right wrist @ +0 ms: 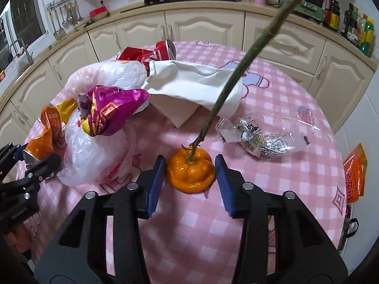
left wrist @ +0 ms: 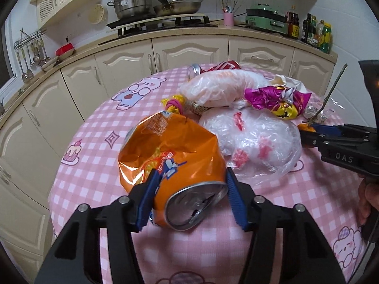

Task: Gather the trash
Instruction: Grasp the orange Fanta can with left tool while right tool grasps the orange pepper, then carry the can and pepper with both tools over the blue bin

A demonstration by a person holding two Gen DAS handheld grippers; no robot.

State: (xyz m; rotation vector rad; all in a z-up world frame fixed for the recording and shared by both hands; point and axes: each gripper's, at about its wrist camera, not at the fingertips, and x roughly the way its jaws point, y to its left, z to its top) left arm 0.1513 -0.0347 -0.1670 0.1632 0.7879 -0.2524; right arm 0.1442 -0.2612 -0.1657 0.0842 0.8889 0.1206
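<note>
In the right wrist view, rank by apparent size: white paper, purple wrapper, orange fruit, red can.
1. white paper
2. purple wrapper
3. orange fruit, though it sits nearest the camera
4. red can, farthest and partly hidden, so unsure

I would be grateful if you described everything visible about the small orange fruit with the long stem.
The orange fruit is small, glossy and lobed like a squat pumpkin, sitting upright on the pink checked tablecloth. A long, thin green-brown stem rises from its top, leaning right. It sits between the blue pads of the right tongs; the left pad looks against it, the right shows a small gap.
</note>
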